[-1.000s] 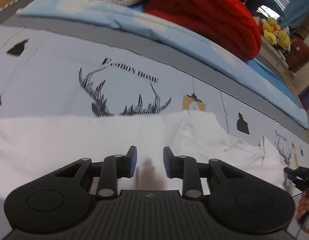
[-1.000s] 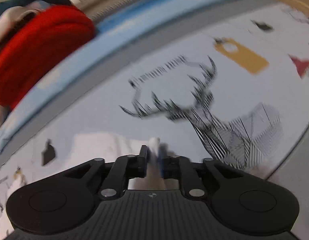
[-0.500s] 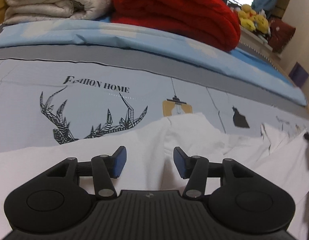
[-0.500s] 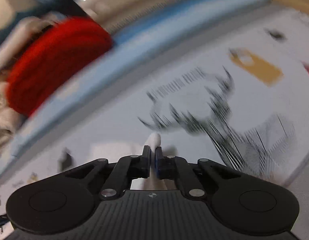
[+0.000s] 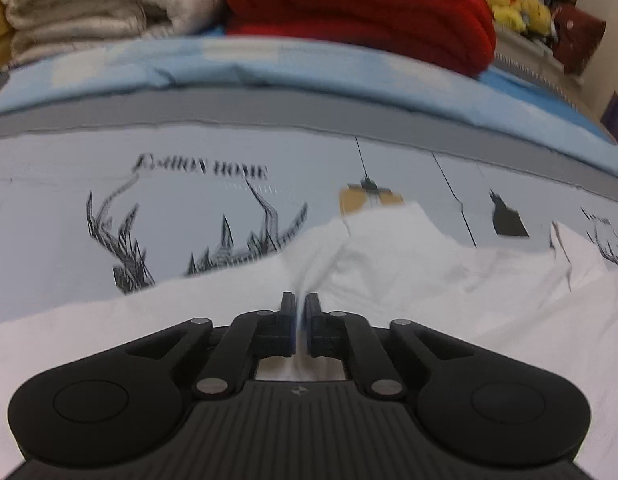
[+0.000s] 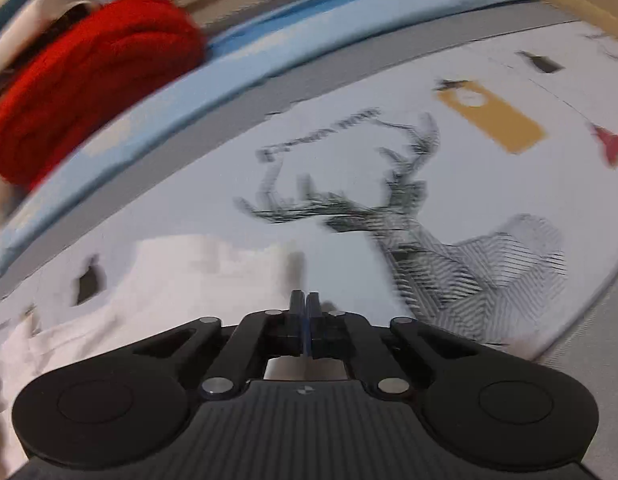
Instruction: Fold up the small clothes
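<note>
A white garment lies spread on a bed with a pale printed sheet. My left gripper is shut on a pinch of its fabric, which puckers into a ridge ahead of the fingertips. In the right wrist view the same white garment lies to the left and under the tool. My right gripper is shut on the edge of the white garment at its right side. That view is motion-blurred.
A red folded blanket and a cream blanket are stacked at the back on a blue quilt. Yellow plush toys sit at the far right. The sheet carries deer prints.
My left gripper was open over the garment and has closed on a fold of it. My right gripper stays shut on the garment edge and has shifted; the view swung.
</note>
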`<state>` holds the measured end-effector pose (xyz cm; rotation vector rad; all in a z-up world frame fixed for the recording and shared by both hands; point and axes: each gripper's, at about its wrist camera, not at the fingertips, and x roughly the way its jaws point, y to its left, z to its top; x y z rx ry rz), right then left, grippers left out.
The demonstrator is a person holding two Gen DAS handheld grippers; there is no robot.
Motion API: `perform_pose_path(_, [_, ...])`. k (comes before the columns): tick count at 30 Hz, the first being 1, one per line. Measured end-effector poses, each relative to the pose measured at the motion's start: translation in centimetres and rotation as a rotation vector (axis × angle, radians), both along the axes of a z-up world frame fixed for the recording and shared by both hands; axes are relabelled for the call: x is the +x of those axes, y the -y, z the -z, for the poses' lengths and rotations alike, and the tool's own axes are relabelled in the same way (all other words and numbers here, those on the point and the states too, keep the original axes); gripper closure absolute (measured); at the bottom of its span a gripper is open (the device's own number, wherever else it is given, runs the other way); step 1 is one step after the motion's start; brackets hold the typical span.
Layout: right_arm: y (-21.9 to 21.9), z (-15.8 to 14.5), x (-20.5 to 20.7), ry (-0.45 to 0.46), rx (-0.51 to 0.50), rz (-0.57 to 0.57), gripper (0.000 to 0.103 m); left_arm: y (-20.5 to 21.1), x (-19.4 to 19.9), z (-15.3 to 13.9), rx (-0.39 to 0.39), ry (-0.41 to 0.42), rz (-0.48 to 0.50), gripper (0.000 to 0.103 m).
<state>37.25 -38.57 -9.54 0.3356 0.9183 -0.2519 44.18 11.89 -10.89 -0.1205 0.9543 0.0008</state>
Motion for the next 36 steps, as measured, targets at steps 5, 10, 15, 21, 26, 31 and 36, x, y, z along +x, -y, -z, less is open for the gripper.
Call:
perform_pose_path(5, [0.2,-1.5,-1.2,0.017,0.153,-0.106,0.080,-0.4,-1.8,-2.5,-0.077,0.019,0.060,0.088])
perform_pose_path(10, [-2.1,-0.9,-3.2,-0.140,0.126,-0.264,0.055,-0.6,-4.0,-2.9,-0.240,-0.055,0.174,0.088])
perform_pose_path(15, [-2.0,-1.6,-5.4,-0.111,0.089,-0.232,0.063,0.5,-6.6,0.4,-0.132,-0.235,0.285,0.073])
perform_pose_path(21, [-2.8,-2.6,-7.0,-0.161,-0.051,-0.204,0.056,-1.3,-8.6,-3.9,-0.096,-0.111,0.163,0.073])
perform_pose_path(26, [-5.9,-12.1,-8.7,0.103,-0.049,-0.145,0.056,-5.1,-11.3,-10.8,-0.055,0.065,-0.032,0.073])
perform_pose_path(31, [-10.5,-19.6,-13.0,0.378,0.015,-0.176,0.052,-10.1,-15.5,-12.3,-0.054,0.153,-0.200,0.053])
perform_pose_path(36, [-13.9,-17.5,-16.1,0.457,-0.021,-0.246,0.047,-16.4,-17.5,-8.4,-0.047,0.023,-0.367,0.067])
